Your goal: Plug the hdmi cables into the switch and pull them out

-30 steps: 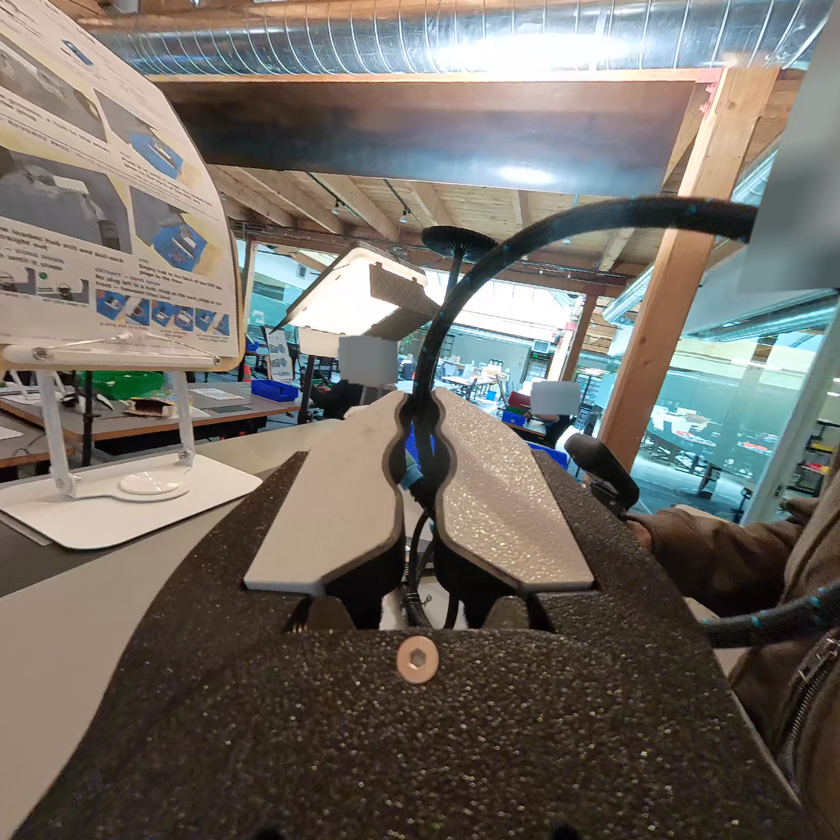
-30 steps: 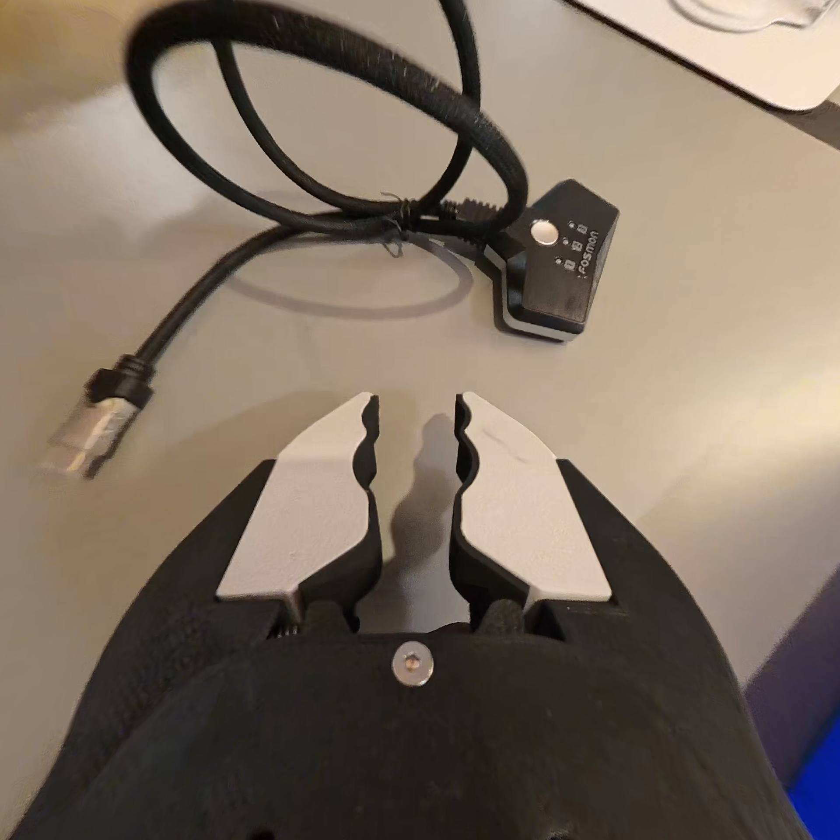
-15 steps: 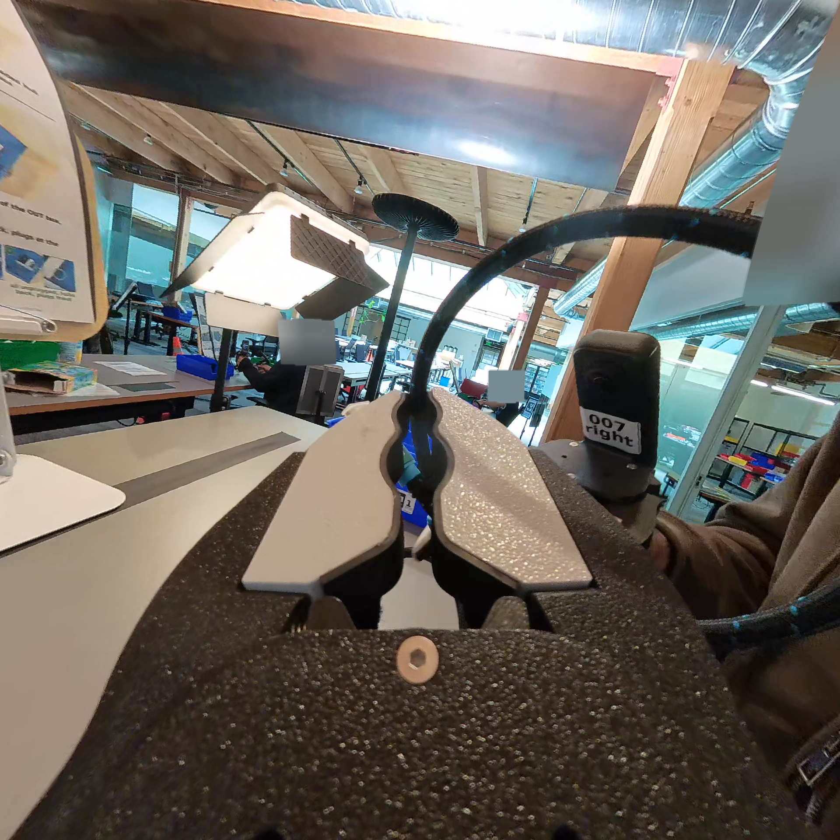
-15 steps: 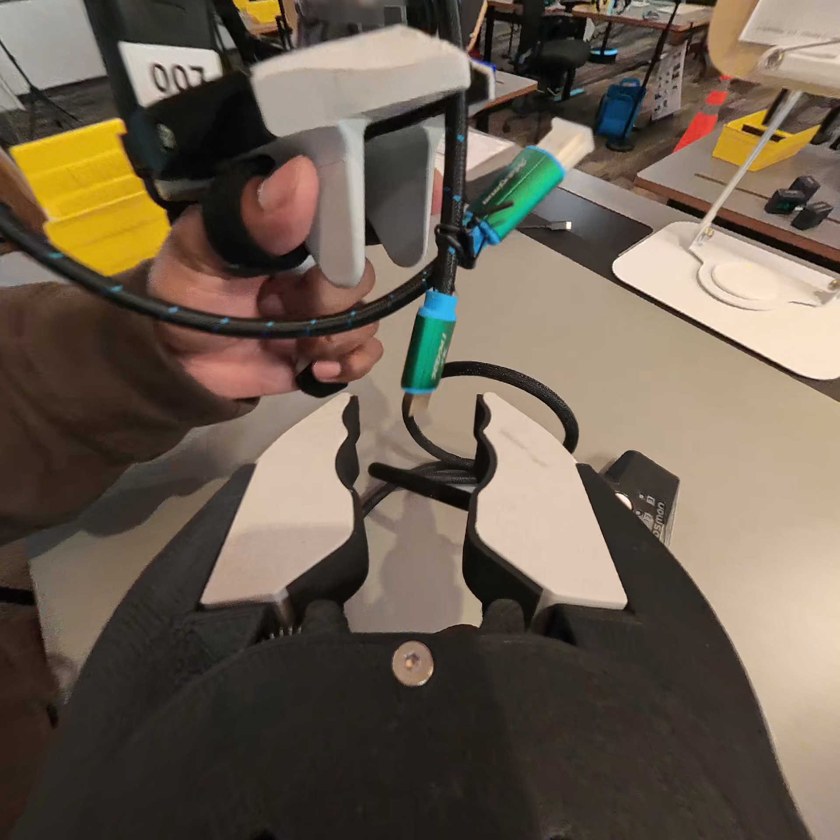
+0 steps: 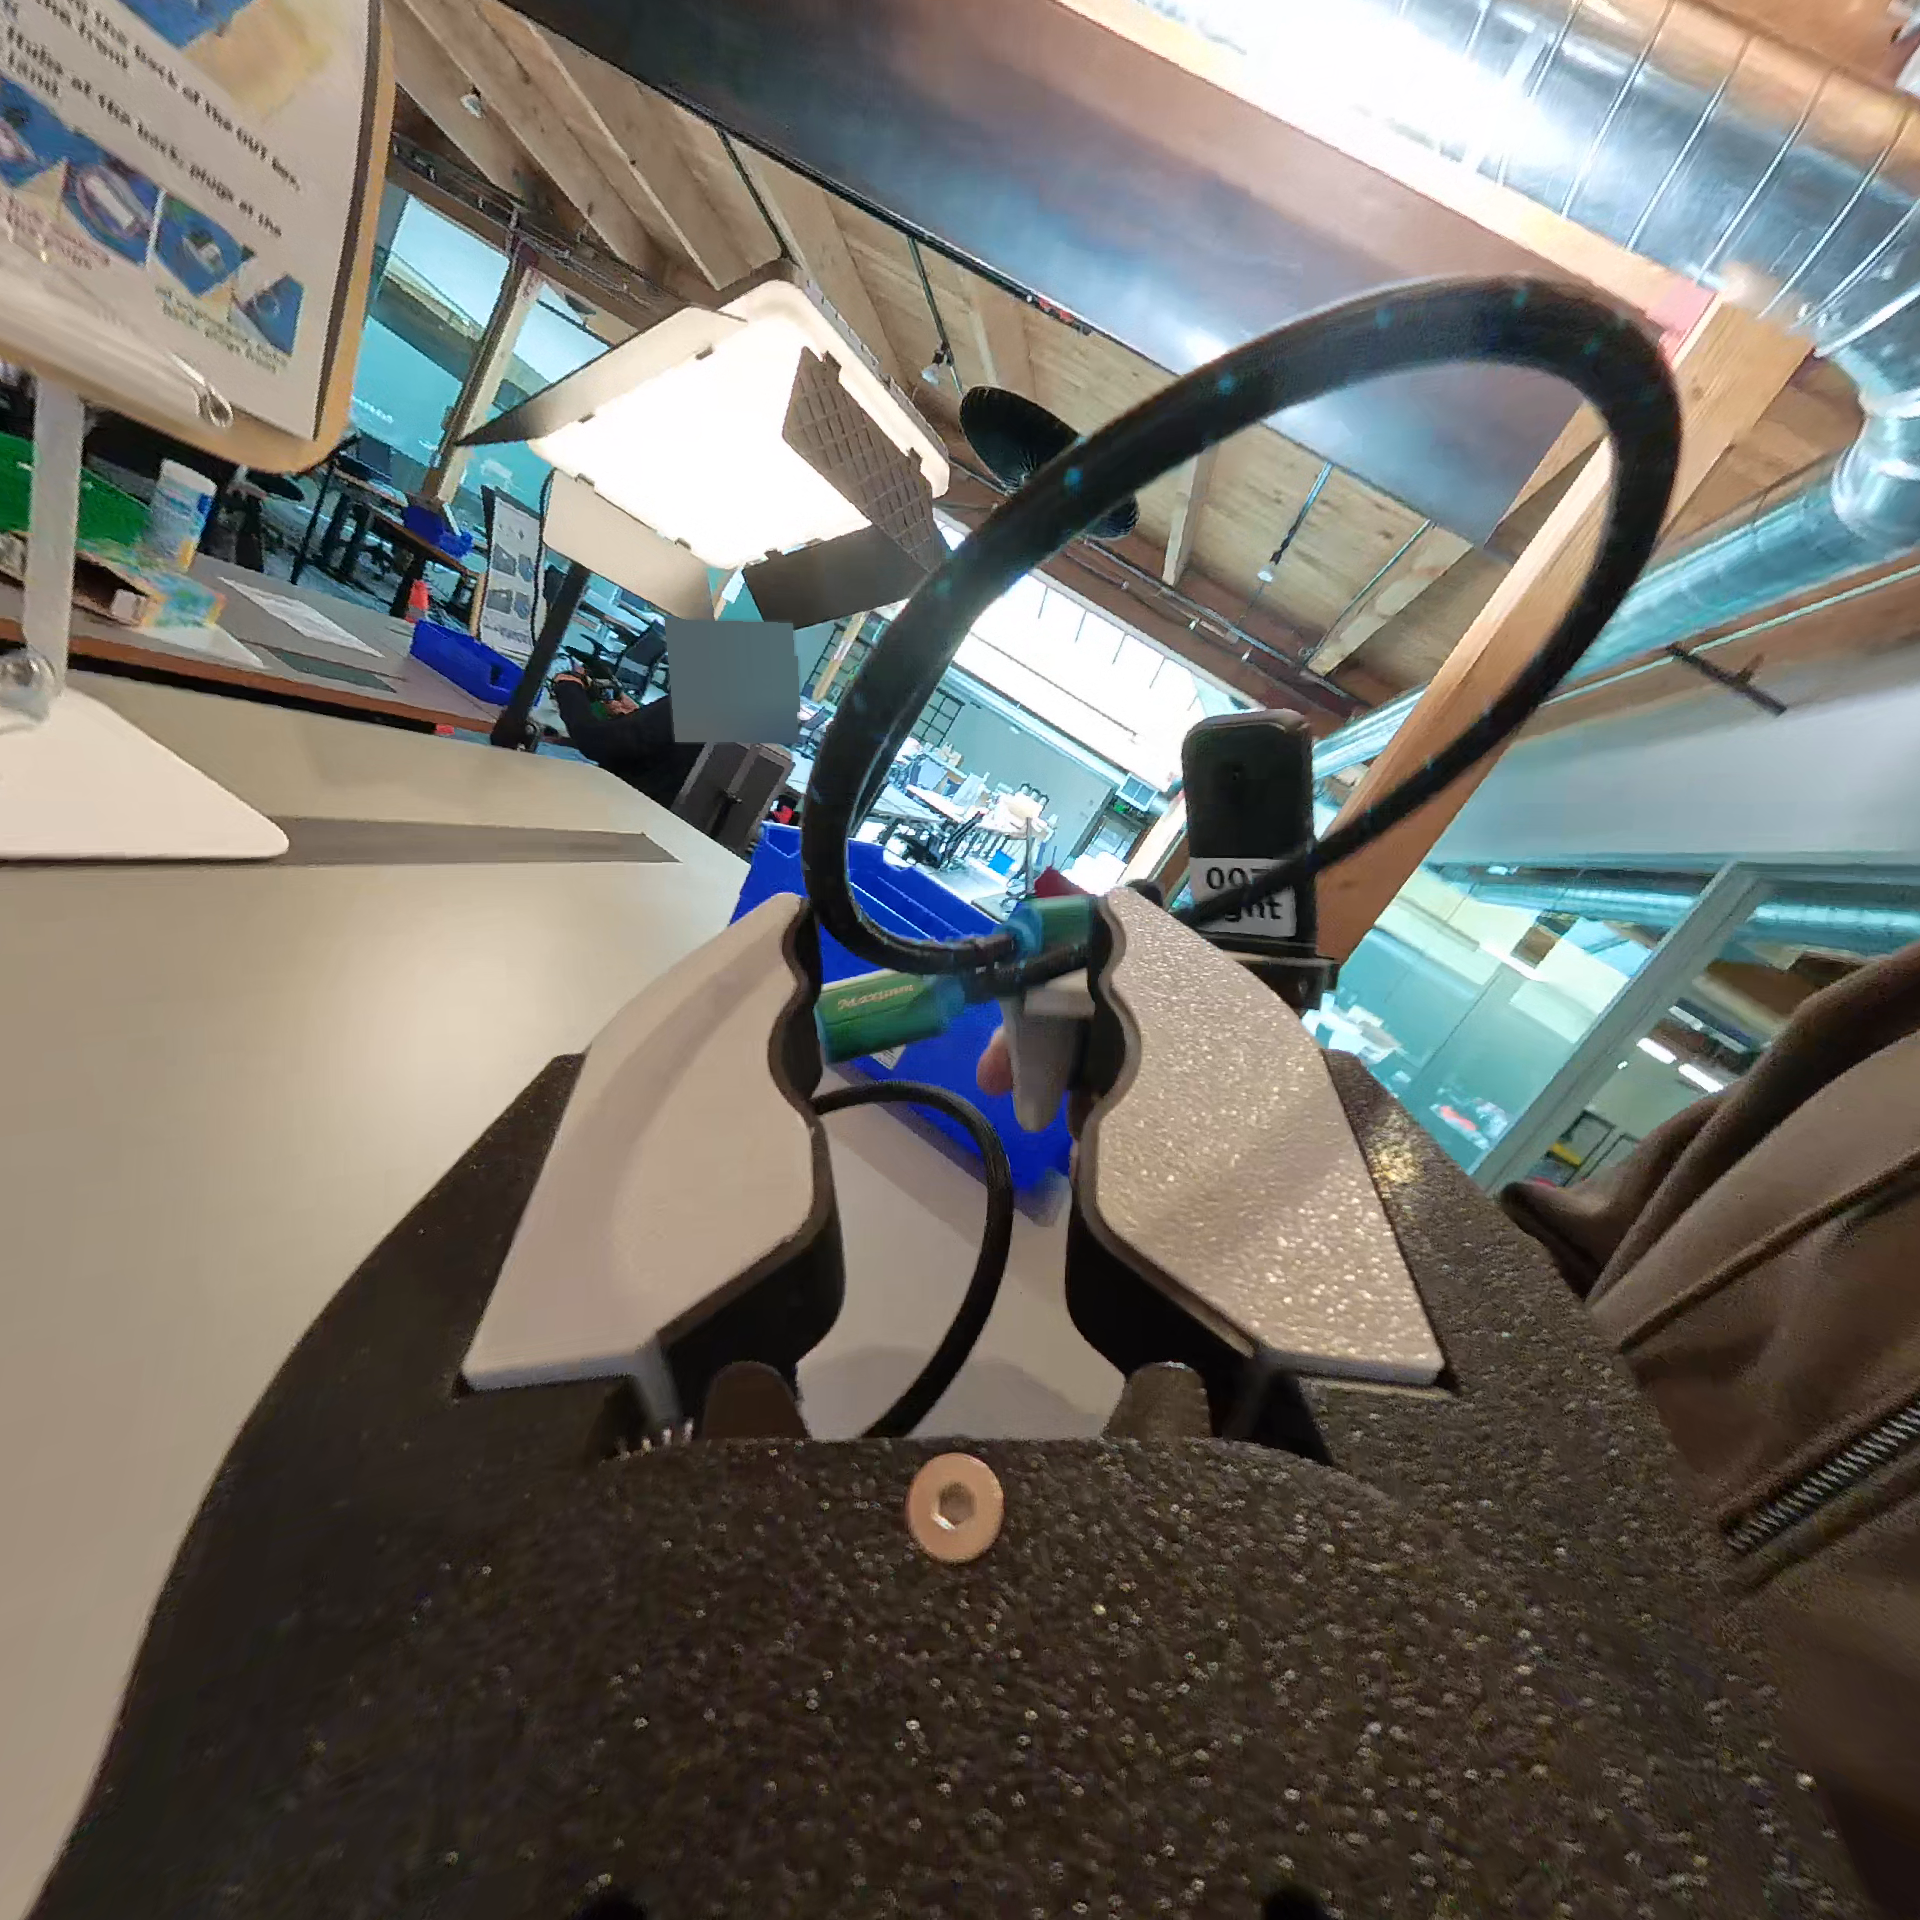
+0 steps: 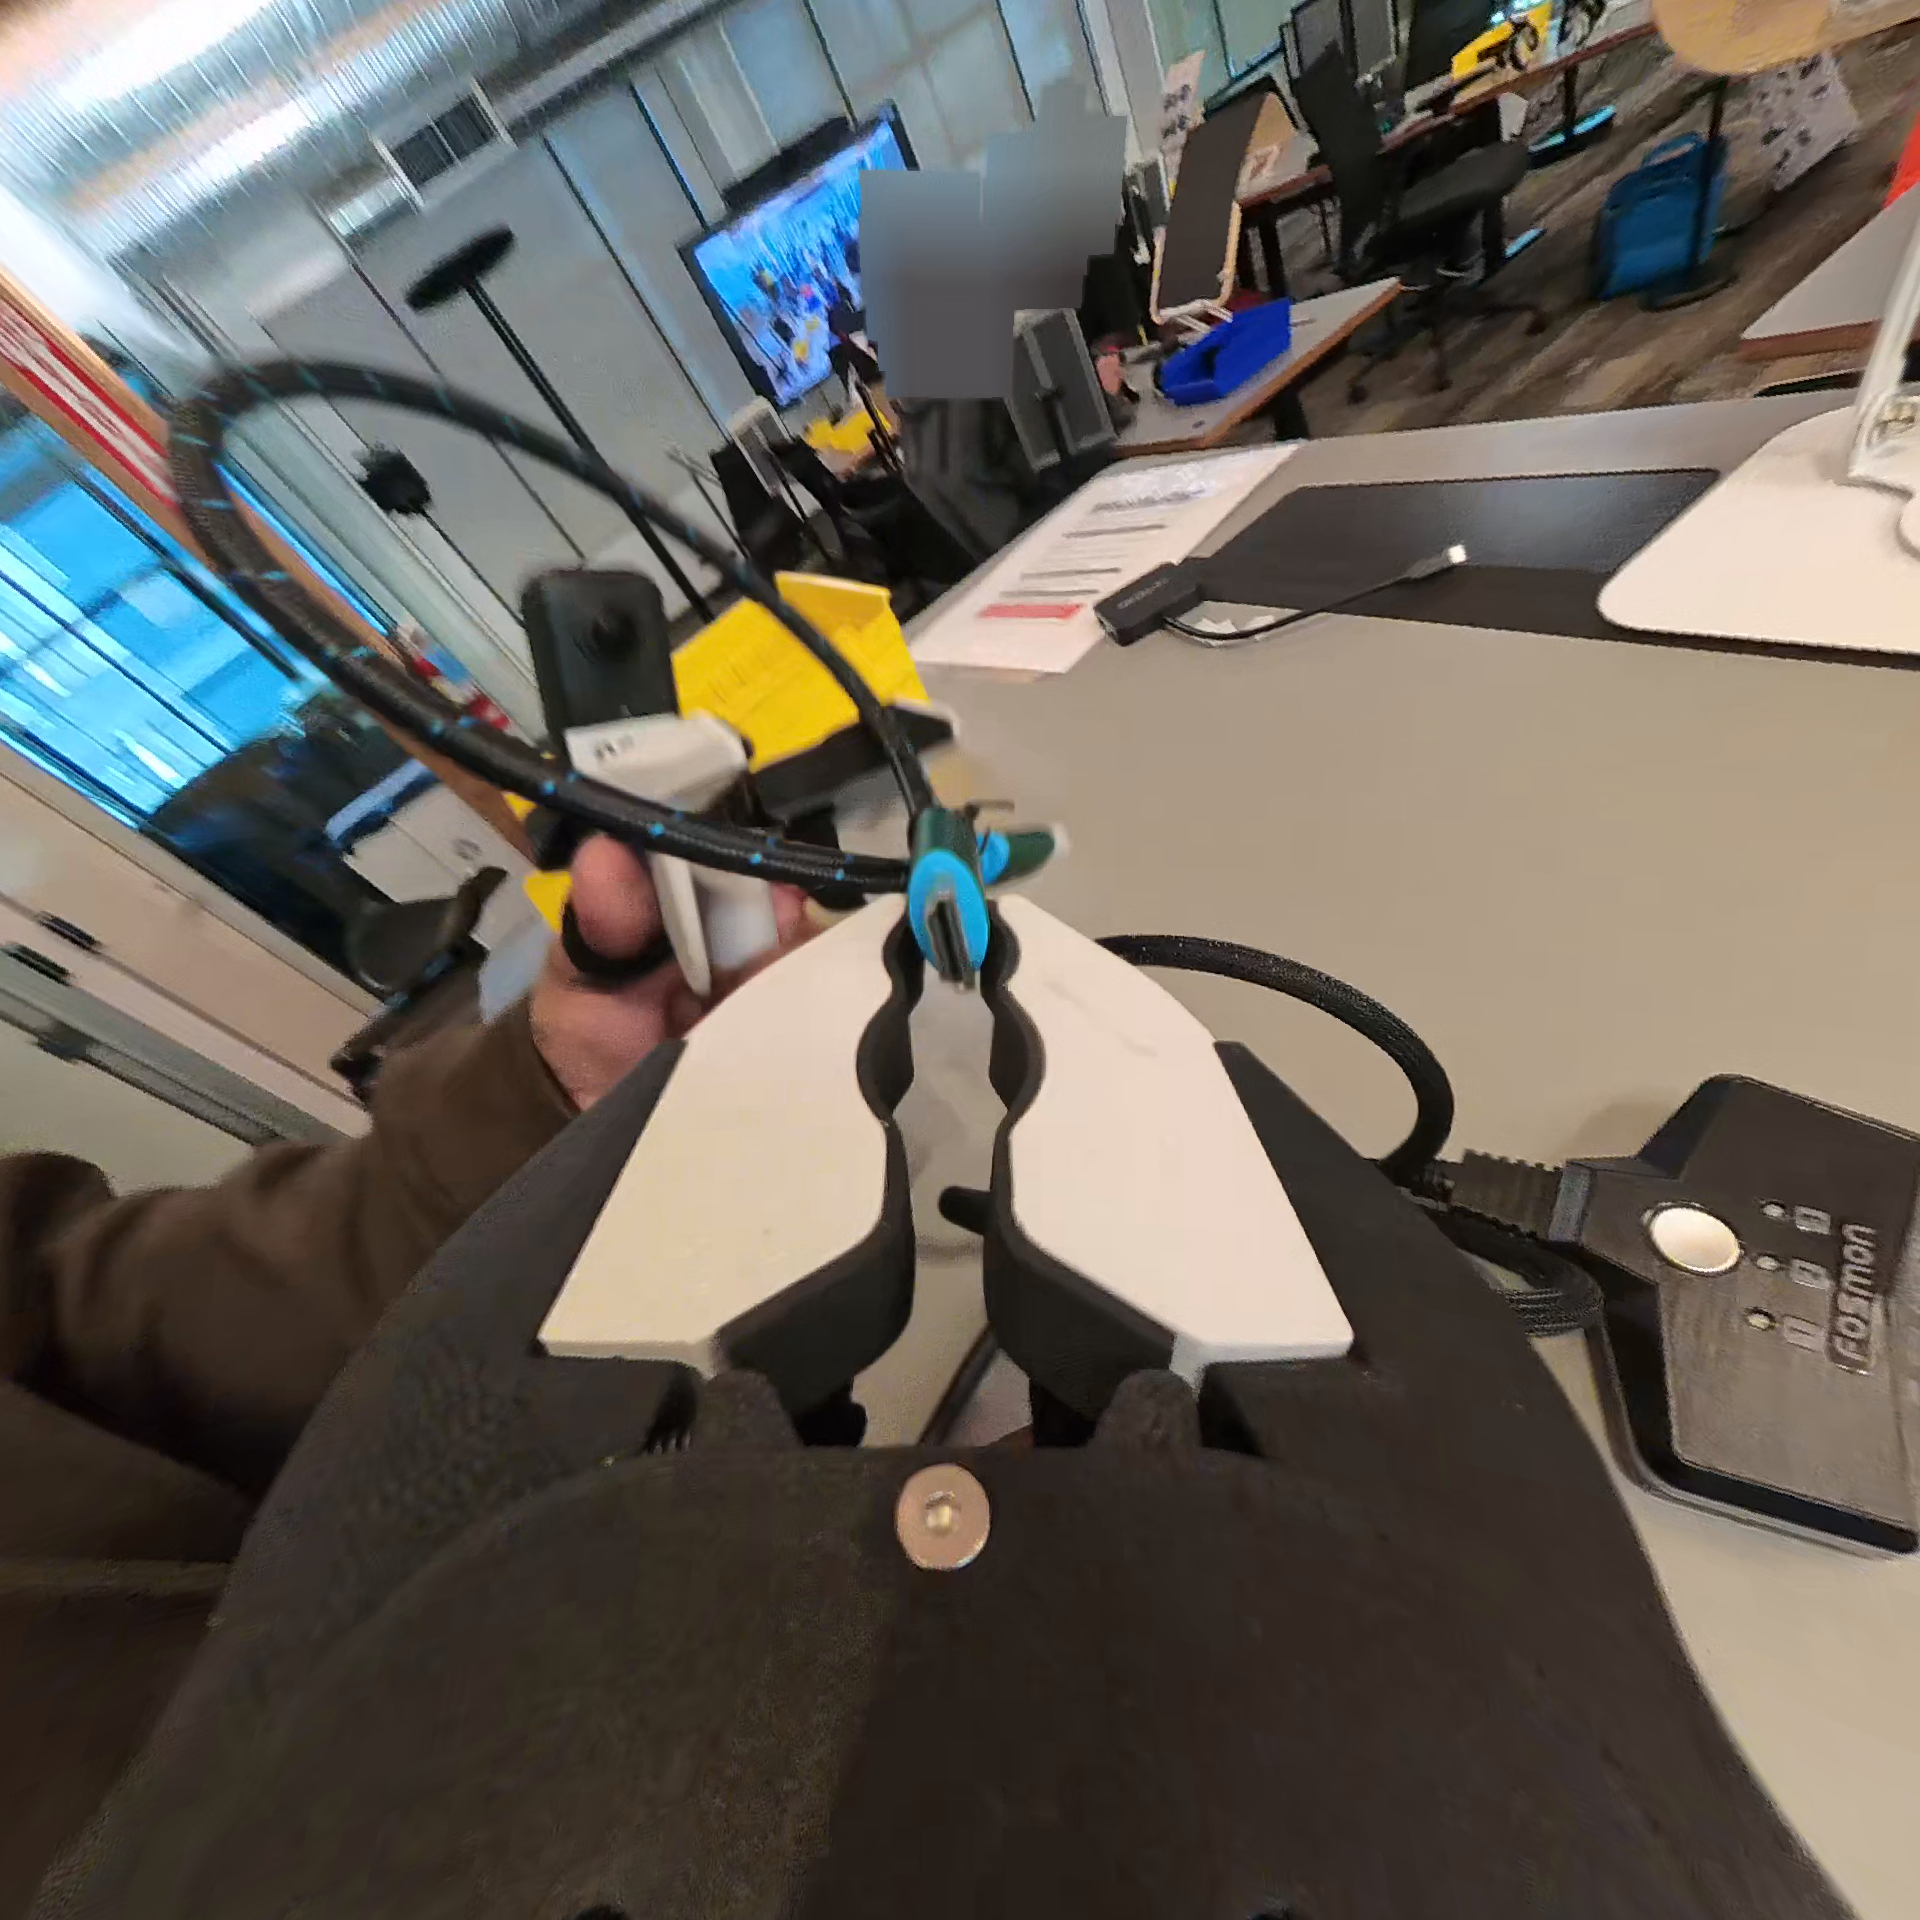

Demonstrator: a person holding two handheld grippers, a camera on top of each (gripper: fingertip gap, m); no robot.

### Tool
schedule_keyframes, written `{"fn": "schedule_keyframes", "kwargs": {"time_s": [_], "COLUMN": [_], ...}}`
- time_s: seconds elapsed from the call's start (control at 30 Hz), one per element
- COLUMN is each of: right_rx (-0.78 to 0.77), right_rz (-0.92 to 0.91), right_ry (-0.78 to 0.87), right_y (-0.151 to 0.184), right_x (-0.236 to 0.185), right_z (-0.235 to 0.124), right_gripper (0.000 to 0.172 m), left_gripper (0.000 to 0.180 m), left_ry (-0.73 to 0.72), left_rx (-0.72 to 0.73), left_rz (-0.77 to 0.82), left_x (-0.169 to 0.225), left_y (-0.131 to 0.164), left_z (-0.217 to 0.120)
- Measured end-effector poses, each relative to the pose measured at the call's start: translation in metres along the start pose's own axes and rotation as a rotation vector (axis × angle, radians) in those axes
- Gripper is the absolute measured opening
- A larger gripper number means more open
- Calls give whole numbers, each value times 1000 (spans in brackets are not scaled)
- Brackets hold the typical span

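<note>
A black braided cable (image 5: pixel 825 812) with blue flecks forms a loop in the air, with a green-and-blue plug at each end. My left gripper (image 5: pixel 951 935) is open. One plug (image 5: pixel 878 1016) and the cable lie between its fingertips without being pressed. My right gripper (image 6: pixel 945 925) is shut on the other plug (image 6: pixel 940 914), whose metal end points back between the fingers. The cable (image 6: pixel 757 855) runs off to the left past the hand (image 6: pixel 613 997) that holds the left gripper. One right finger (image 5: pixel 1039 1049) also shows in the left wrist view.
A black switch box (image 6: pixel 1766 1299) with its own black cable (image 6: pixel 1351 1018) lies on the grey table (image 6: pixel 1455 810) at the right. Farther back are a small black adapter (image 6: pixel 1148 603), a paper sheet (image 6: pixel 1101 551), a white stand base (image 6: pixel 1766 561), a yellow bin (image 6: pixel 790 665) and a blue bin (image 5: pixel 935 935). There is about 5 cm between the tips of the two grippers.
The left gripper was shut on the cable and has now opened. The right gripper rose from the table, came up to the hanging plug and closed on it.
</note>
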State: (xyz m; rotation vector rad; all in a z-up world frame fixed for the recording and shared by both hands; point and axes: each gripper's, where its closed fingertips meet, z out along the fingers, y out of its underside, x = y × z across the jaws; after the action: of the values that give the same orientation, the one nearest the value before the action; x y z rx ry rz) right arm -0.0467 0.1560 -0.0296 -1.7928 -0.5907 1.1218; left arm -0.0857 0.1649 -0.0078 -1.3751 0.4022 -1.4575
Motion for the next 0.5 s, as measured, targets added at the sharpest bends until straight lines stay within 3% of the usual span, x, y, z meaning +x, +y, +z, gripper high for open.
{"fn": "schedule_keyframes", "kwargs": {"time_s": [0.03, 0.27, 0.37, 0.5], "right_rx": [21, 164, 222, 278], "right_rz": [28, 193, 282, 400], "right_ry": [-17, -143, -198, -283], "right_y": [-4, -32, -43, -50], "right_x": [0, -6, -11, -23], "right_z": [-2, -11, -10, -4], "right_gripper": [10, 9, 9, 9], "left_gripper": [48, 47, 38, 42], "left_ry": [1, 32, 106, 49], "left_rx": [10, 10, -8, 44], "left_rz": [-26, -137, -150, -160], "left_x": [-1, 10, 31, 30], "left_y": [4, 31, 35, 24], "left_z": [-4, -18, -7, 16]}}
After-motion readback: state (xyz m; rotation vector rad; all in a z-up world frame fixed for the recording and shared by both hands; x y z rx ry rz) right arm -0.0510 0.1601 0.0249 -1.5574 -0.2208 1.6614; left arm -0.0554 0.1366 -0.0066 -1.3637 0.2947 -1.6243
